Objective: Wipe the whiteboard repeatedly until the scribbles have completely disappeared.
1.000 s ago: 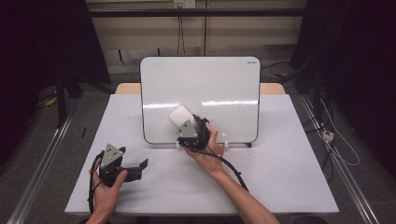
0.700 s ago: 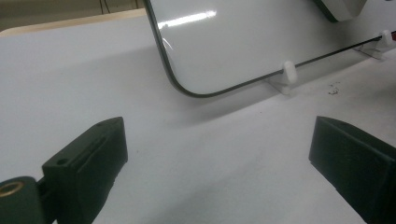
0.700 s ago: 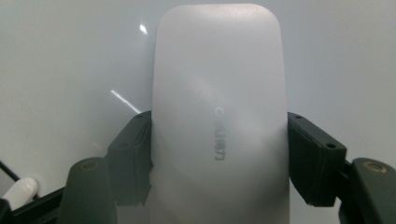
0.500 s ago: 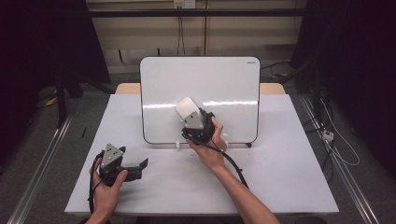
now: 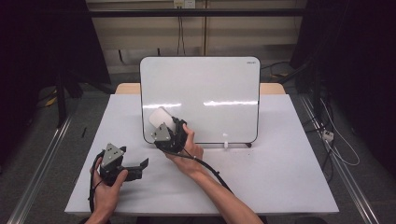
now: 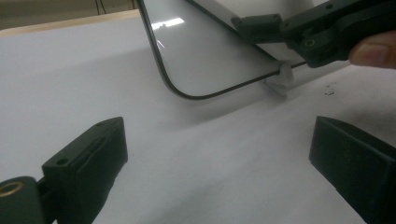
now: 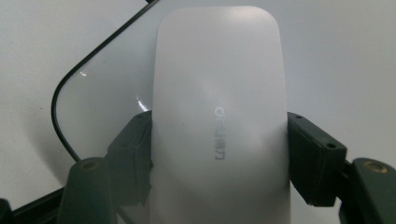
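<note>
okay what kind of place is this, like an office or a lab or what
Probably a lab recording station: a white-covered table holding just a whiteboard, dark curtains at the sides, loose cables on the floor.

Left gripper [image 5: 140, 167] agape, right gripper [image 5: 161, 122] clamped.

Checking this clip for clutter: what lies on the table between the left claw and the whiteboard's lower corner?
Nothing: in the left gripper view, bare white tabletop runs from the open left claw to the whiteboard corner.

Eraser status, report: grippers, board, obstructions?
Right gripper shut on eraser, at whiteboard lower-left corner. Left gripper open, resting on table. Nothing obstructing.
</note>
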The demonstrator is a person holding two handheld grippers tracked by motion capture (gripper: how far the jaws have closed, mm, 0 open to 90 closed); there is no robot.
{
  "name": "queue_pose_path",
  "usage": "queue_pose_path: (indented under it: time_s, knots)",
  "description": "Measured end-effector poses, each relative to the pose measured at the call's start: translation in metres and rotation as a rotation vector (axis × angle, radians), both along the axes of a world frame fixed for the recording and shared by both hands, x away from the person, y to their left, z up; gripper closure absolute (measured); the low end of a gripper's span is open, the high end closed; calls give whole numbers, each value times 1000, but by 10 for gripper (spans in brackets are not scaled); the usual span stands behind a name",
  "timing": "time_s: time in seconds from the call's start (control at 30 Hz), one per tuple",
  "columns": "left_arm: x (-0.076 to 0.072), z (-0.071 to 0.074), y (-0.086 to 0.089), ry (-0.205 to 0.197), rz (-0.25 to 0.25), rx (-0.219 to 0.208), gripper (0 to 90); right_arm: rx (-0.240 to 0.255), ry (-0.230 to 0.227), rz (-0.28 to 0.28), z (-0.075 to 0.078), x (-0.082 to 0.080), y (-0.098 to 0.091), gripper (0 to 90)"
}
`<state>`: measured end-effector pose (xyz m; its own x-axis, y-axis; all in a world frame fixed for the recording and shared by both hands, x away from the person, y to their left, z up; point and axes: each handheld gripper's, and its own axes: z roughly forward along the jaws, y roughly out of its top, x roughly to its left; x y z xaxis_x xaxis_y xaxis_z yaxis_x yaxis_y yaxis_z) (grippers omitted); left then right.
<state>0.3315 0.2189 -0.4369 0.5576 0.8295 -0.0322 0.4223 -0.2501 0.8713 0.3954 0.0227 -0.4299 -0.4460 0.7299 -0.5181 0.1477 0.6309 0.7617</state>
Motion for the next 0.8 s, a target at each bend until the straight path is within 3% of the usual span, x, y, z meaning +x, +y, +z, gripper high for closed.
queue_pose_path:
  time_s: [0.17, 0.37, 0.57, 0.8]
  knots:
    - [0, 0, 0, -2, 3, -1, 44, -24, 12, 50, -6, -4, 11, 317]
    - [-1, 0, 2, 0, 6, -6, 44, -28, 20, 48, -6, -5, 9, 317]
    - [-3, 1, 5, -3, 11, -7, 44, 4, 15, 22, -1, -1, -7, 317]
    - [-3, 1, 4, -6, 15, -1, 44, 22, 20, -30, 4, -1, -45, 317]
